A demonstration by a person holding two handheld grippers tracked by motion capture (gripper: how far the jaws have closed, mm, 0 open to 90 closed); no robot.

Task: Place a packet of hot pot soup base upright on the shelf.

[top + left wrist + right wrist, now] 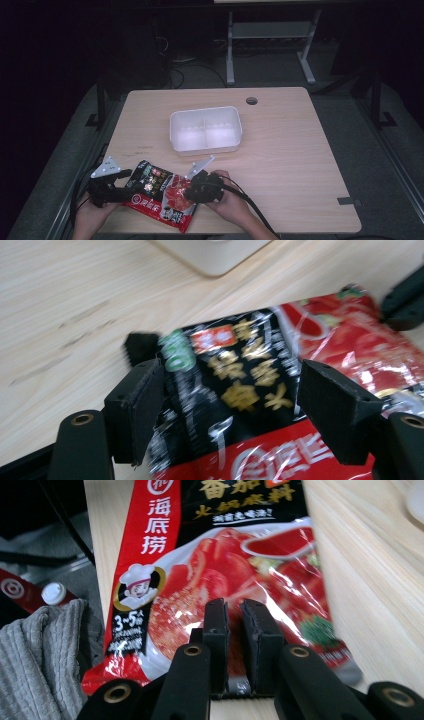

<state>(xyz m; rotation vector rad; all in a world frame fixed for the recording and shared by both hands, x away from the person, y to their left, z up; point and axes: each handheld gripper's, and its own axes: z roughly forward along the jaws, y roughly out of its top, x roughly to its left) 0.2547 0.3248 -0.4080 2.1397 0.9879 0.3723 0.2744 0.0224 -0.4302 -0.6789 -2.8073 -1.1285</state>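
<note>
From the high view, a glossy red-and-black foil sauce packet [160, 195] lay on the near left part of the pale wooden worktop [280, 165], close to its front edge. The left tongs [116, 192] met the packet's left end and the right tongs [192, 192] its right end, each held in one of the person's hands. A white, rectangular, two-compartment plastic container [206, 129] stood farther back near the middle of the worktop, well apart from the packet.

In the left gripper view, the packet [260, 390] ran between the two black jaws of the left tongs [227, 407], which stood wide, one at each edge of the foil; blur made it impossible to tell whether the pads pressed on it. A corner of the white container [215, 255] showed at the top.

In the right gripper view, the right tongs [235, 630] were nearly closed, pinching the packet's [220, 565] lower edge between their pads. A grey ribbed cloth [40, 655] lay at the lower left, beyond the worktop's edge.
</note>
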